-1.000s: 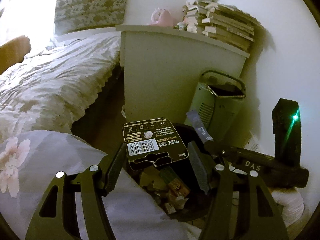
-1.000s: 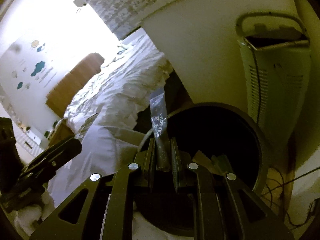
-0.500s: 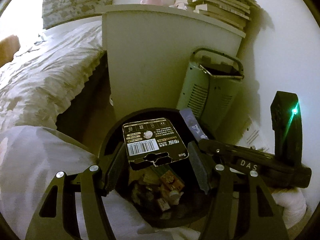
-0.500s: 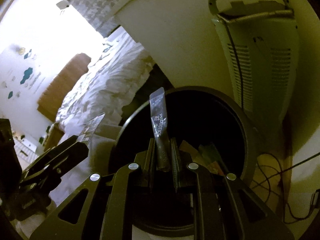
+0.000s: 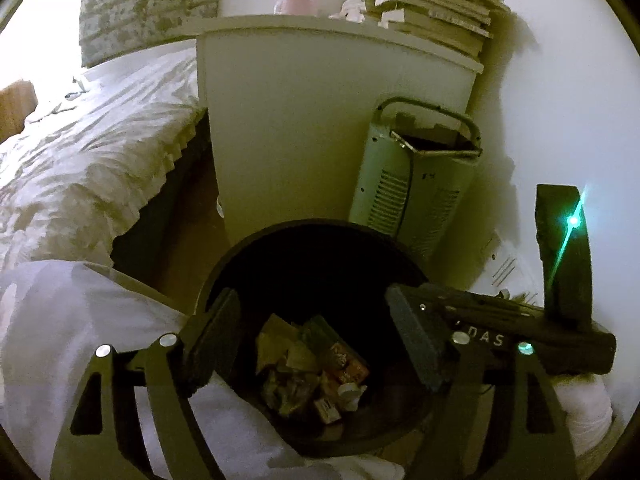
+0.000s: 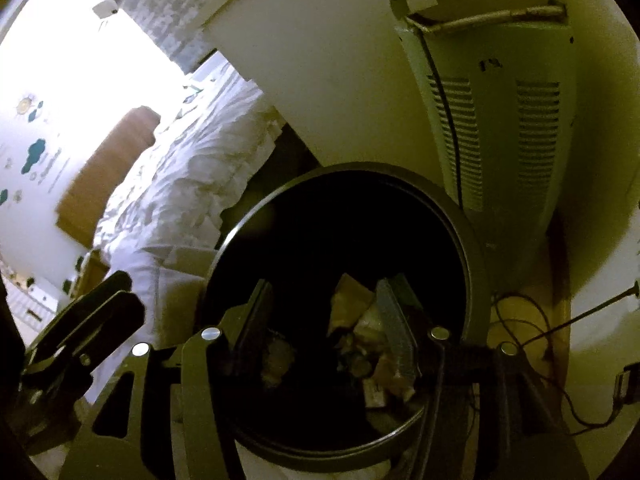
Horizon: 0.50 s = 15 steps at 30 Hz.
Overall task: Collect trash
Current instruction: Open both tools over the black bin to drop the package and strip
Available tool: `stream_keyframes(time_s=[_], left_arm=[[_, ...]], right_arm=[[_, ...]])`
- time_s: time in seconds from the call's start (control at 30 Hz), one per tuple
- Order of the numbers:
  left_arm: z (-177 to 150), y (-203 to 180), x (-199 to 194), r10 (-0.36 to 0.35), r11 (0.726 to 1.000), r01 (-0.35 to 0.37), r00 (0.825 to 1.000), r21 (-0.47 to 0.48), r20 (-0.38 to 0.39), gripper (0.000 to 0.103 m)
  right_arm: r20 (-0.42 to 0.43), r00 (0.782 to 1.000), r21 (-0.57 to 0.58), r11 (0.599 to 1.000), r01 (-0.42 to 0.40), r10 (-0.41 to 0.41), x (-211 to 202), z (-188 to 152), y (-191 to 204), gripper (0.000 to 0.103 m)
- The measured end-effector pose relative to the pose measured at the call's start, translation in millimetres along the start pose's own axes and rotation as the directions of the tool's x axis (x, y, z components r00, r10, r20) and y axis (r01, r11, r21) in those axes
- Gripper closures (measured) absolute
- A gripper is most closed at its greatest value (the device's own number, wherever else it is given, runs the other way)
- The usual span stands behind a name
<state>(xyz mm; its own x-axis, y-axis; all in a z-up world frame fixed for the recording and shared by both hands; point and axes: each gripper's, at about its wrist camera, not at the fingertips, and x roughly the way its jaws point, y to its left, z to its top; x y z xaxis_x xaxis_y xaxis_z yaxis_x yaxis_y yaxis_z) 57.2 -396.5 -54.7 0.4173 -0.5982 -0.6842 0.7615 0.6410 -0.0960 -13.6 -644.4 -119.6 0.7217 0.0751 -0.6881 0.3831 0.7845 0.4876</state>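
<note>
In the left wrist view, a dim bedroom filled the frame: a bed with a rumpled pale quilt [image 5: 92, 168] ran across the left, a white cabinet [image 5: 312, 120] stood at centre with a stack of books [image 5: 428, 4] on top at the upper right, and a pale green heater [image 5: 416, 184] leaned beside it. Below centre sat a round black bin [image 5: 312, 264], with crumpled wrappers and small boxes of trash [image 5: 316, 368] lying at its bottom. The left gripper [image 5: 316, 336] hung over the bin's mouth; its jaws had just been opening and stood spread wide with nothing between them. The right gripper [image 5: 520, 320] entered from the right edge.

In the right wrist view, the quilt [image 6: 180, 200] lay at the left, the heater [image 6: 500, 120] at the upper right, cables [image 6: 540, 340] on the floor at the lower right. The bin [image 6: 476, 248] filled the lower centre, trash [image 6: 360, 320] inside. The right gripper [image 6: 326, 320] had just been opening too, its jaws parted and empty above the bin. The left gripper [image 6: 80, 320] showed at the lower left.
</note>
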Motion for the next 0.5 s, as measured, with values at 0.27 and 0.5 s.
stream_keyframes(time_s=[0.27,0.5], left_arm=[[-3,18,-36,0.010,0.999,-0.006,0.998,-0.054,0.061,0.015],[-23,62,-84,0.121,0.985,-0.106,0.987,-0.138,0.105,0.005]], right_arm=[[0.009,1.000,-0.062,0.998,-0.021,0.022,-8,-5,33,0.041],[0.019,0.995,-0.171,0.981,-0.090,0.095,-15,-15,100,0.034]])
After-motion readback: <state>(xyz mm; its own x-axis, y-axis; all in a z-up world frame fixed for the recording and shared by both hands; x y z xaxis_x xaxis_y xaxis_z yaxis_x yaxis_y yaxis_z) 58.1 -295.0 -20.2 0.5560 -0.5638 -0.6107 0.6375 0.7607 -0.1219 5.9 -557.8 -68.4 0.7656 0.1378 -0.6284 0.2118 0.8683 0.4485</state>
